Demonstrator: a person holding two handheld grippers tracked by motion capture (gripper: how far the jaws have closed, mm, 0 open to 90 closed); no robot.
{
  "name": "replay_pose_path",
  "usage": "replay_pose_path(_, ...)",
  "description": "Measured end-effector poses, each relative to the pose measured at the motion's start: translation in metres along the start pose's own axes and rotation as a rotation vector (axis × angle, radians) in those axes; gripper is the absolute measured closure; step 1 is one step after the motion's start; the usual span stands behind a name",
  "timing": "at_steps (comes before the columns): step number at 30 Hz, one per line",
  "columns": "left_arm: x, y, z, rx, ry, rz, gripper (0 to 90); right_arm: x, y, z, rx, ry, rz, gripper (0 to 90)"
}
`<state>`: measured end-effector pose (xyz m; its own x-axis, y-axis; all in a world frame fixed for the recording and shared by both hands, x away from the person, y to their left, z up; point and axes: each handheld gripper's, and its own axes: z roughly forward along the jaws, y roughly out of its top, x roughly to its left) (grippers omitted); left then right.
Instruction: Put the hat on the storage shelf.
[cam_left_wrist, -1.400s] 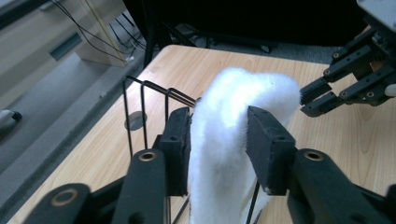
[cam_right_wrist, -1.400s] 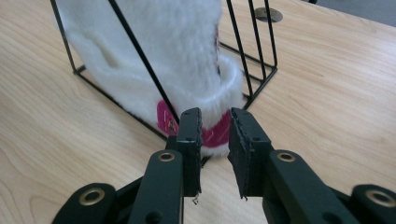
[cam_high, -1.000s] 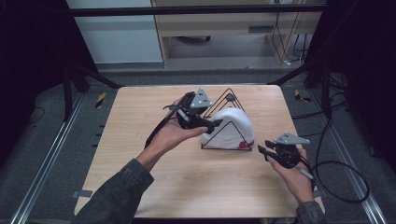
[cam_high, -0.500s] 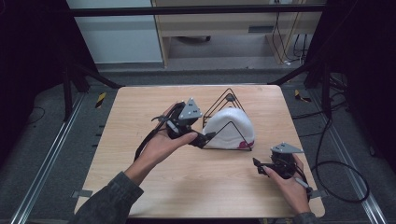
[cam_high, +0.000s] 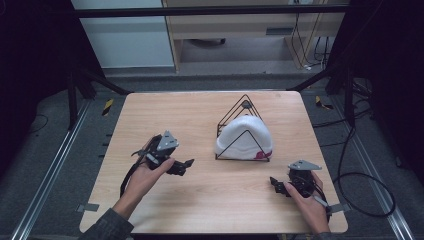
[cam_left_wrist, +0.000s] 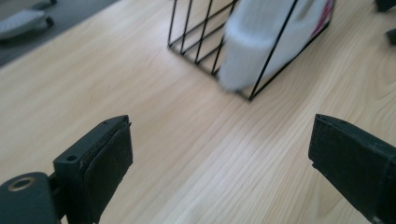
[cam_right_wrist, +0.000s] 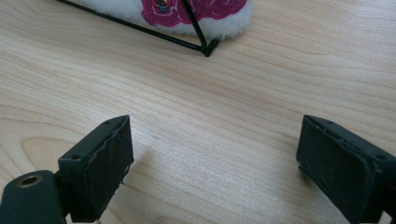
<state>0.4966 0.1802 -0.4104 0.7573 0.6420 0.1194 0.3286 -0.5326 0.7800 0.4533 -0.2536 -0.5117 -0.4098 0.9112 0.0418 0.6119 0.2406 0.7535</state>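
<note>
A white fluffy cap (cam_high: 243, 138) with a pink patch (cam_right_wrist: 187, 9) sits inside a black triangular wire rack (cam_high: 244, 107) at the table's middle right. My left gripper (cam_high: 181, 166) is held over the left half of the table, its jaws wide open and empty, pointing toward the rack (cam_left_wrist: 261, 79) and the cap (cam_left_wrist: 261, 42). My right gripper (cam_high: 276, 185) is low near the front right of the table, also open with nothing between its jaws, just short of the rack's near corner (cam_right_wrist: 205, 49).
The wooden table (cam_high: 210, 200) has bare surface in front of the rack and between the two hands. Cables (cam_high: 360, 185) trail off the right edge. Dark frame posts and a floor rail (cam_high: 50, 165) surround the table.
My left gripper has pulled back from the rack to the left and toward the front. My right gripper has also drawn back toward the front edge. The cap stays in the rack.
</note>
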Motion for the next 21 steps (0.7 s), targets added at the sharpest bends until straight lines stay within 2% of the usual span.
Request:
replay_pose_path(1,0.008,-0.018,0.0,0.015,0.018,-0.035,5.8,0.0,0.0,0.0,0.002,-0.006,-0.006,11.4)
replay_pose_path(2,0.008,-0.018,0.0,0.015,0.018,-0.035,5.8,0.0,0.0,0.0,0.002,-0.006,-0.006,11.4)
replay_pose_path(3,0.014,-0.037,0.001,0.044,0.07,-0.058,5.9,0.002,0.001,0.001,0.01,-0.024,-0.016,12.1)
replay_pose_path(4,0.014,-0.037,0.001,0.044,0.07,-0.058,5.9,0.002,0.001,0.001,0.01,-0.024,-0.016,12.1)
replay_pose_path(5,0.018,-0.055,0.001,0.074,0.118,-0.077,6.2,0.003,0.001,0.002,0.014,-0.036,-0.029,11.9)
replay_pose_path(6,0.02,-0.065,0.001,0.077,0.119,-0.1,6.2,0.003,0.001,0.002,0.014,-0.036,-0.029,11.9)
replay_pose_path(7,0.02,-0.065,0.001,0.077,0.119,-0.1,6.2,0.003,0.001,0.002,0.014,-0.036,-0.029,11.9)
replay_pose_path(9,0.023,-0.083,-0.001,0.08,0.123,-0.141,6.3,0.003,0.001,0.003,0.013,-0.036,-0.032,12.0)
replay_pose_path(11,0.027,-0.101,-0.004,0.089,0.154,-0.172,6.2,0.003,0.001,0.003,0.012,-0.037,-0.036,12.3)
replay_pose_path(13,0.031,-0.114,-0.009,0.1,0.18,-0.184,6.2,0.003,0.001,0.002,0.012,-0.035,-0.035,12.5)
replay_pose_path(15,0.034,-0.122,-0.011,0.108,0.192,-0.19,6.2,0.004,0.001,0.002,0.012,-0.034,-0.036,12.5)
replay_pose_path(17,0.039,-0.135,-0.013,0.108,0.196,-0.232,6.3,0.004,0.001,0.003,0.012,-0.034,-0.034,12.5)
replay_pose_path(21,0.043,-0.142,-0.014,0.114,0.189,-0.255,6.0,0.004,0.001,0.003,0.012,-0.035,-0.033,12.5)
